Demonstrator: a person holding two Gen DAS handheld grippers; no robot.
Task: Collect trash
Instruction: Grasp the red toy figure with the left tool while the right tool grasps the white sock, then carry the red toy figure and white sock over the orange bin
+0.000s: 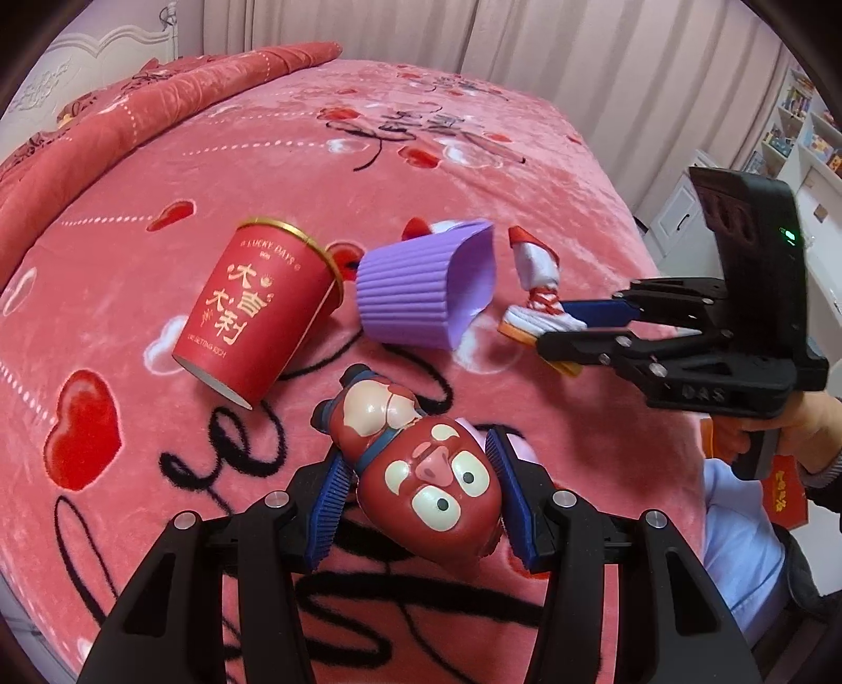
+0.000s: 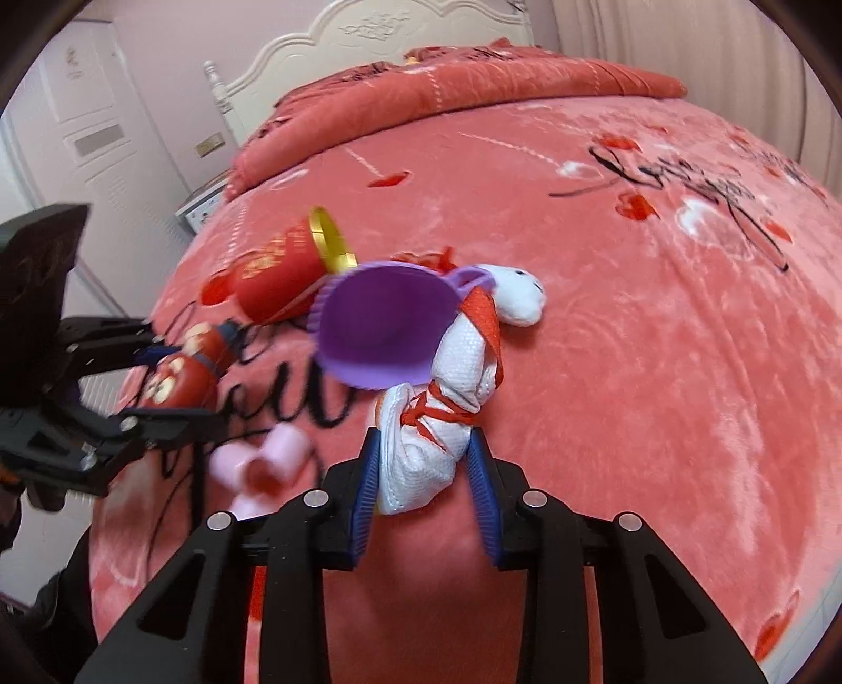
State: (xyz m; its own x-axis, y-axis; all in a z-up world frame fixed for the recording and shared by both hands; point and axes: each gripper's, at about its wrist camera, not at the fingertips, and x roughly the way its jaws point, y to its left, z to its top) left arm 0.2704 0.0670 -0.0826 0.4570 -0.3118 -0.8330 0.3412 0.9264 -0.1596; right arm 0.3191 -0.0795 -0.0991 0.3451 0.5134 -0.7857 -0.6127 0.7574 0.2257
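A red-brown cartoon pig figure (image 1: 437,489) lies on the pink bed blanket (image 1: 473,158), and my left gripper (image 1: 416,447) is shut on its head, blue pads against both sides. A red paper cup (image 1: 258,310) and a purple ribbed cup (image 1: 421,284) lie on their sides just beyond it. To the right, my right gripper (image 1: 552,329) is shut on a white toy shoe with red laces (image 1: 531,315). In the right wrist view the right gripper (image 2: 423,436) pinches that shoe (image 2: 421,463) behind the purple cup (image 2: 379,326), with the left gripper (image 2: 179,384) and pig figure (image 2: 184,373) at the left.
A folded red quilt (image 1: 158,105) lies by the white headboard (image 2: 421,26). A white plush piece (image 2: 518,297) sits behind the shoe. A person's hand (image 1: 810,421) holds the right gripper near the bed's edge. Shelves (image 1: 800,121) stand beyond; a door (image 2: 94,131) is beside the bed.
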